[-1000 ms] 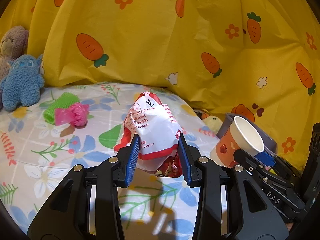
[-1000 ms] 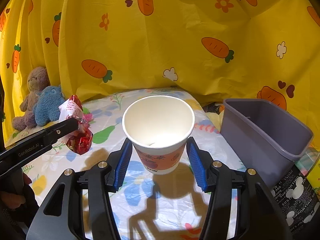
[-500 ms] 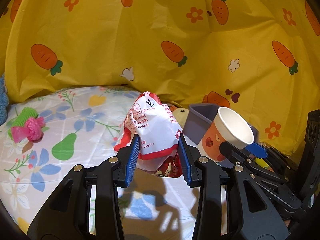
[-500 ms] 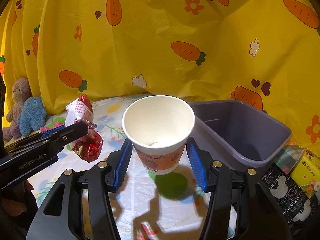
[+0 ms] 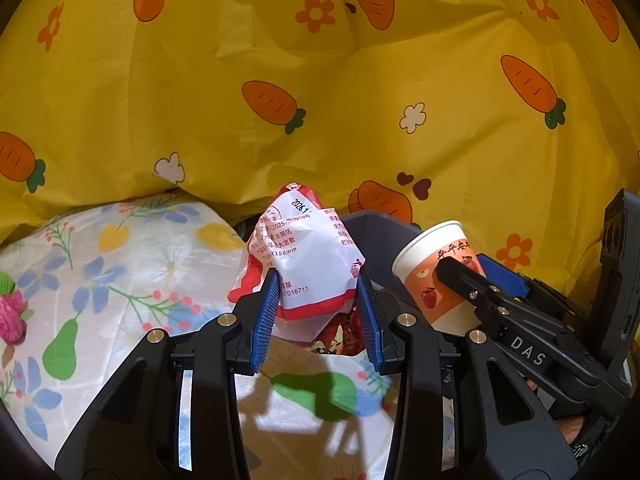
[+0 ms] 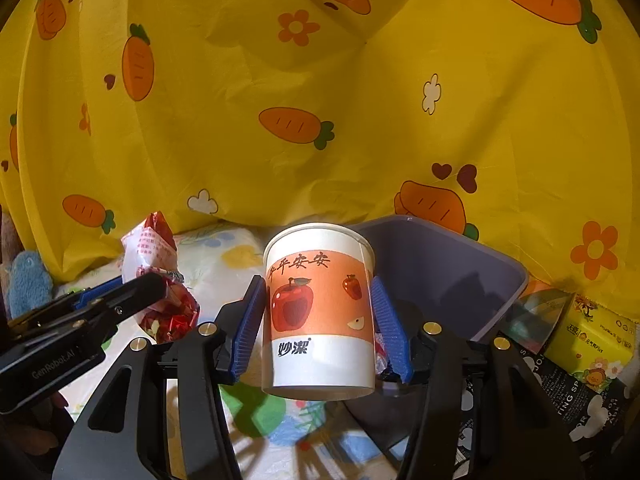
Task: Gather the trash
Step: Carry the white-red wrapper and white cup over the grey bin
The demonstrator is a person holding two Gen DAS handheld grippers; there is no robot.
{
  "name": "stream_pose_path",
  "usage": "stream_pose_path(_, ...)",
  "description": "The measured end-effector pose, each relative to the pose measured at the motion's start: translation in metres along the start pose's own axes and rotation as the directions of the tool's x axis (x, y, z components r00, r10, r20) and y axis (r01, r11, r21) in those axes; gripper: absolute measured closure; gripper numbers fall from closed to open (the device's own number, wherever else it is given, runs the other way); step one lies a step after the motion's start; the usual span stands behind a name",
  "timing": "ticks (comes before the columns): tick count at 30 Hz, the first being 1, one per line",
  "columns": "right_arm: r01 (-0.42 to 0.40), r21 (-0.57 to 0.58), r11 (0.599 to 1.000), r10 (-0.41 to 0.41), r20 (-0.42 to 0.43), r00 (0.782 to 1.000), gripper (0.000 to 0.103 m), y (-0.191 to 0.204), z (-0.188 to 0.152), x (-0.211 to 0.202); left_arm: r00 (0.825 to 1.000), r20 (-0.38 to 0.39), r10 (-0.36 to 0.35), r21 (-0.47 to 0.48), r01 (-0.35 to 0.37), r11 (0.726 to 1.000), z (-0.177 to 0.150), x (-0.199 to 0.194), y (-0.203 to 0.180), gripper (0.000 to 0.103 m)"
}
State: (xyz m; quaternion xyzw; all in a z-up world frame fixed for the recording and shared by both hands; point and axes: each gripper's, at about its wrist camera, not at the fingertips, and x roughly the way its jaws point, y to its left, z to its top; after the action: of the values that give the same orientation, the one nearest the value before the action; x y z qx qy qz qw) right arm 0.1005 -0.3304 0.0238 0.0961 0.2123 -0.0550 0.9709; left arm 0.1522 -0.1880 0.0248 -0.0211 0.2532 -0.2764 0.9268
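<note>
My left gripper (image 5: 316, 316) is shut on a crumpled white and red snack wrapper (image 5: 308, 264), held above the floral table cover near the grey bin (image 5: 372, 228). My right gripper (image 6: 320, 328) is shut on a paper cup (image 6: 320, 304) with an orange apple band, held upright in front of the grey bin (image 6: 460, 264). The cup (image 5: 440, 276) and the right gripper show at the right of the left wrist view. The wrapper (image 6: 156, 276) and the left gripper show at the left of the right wrist view.
A yellow carrot-print curtain (image 5: 320, 100) hangs behind. A pink and green item (image 5: 10, 312) lies at the far left of the table. A blue plush toy (image 6: 28, 284) sits at the left. A yellow tissue box (image 6: 592, 340) and a black printed bag (image 6: 560, 392) lie right of the bin.
Both grippers have swung right toward the grey bin with their loads. The cup has tipped from showing its open mouth to showing its side. The plush toys have left the left wrist view.
</note>
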Motion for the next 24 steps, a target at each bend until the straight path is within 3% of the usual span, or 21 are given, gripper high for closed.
stream_pose_path(8,0.104,0.056,0.993,-0.105,0.027,0.994,0.049,-0.037,0.019,0.014,0.993,0.024,-0.118,0.002,0.118,0.993,0.034,0.026,-0.025,0.066)
stream_pose_path(12,0.128,0.072,0.989,-0.128,0.007,0.992,0.049,-0.047,0.015,0.025,0.985,-0.006,-0.17,-0.006,0.17,0.985,0.039,0.053,-0.037,0.066)
stream_pose_path(24,0.166,0.088,0.982,-0.164,-0.035,0.986,0.049,-0.065,0.007,0.041,0.973,-0.087,-0.215,-0.011,0.215,0.977,0.031,0.102,-0.05,0.066)
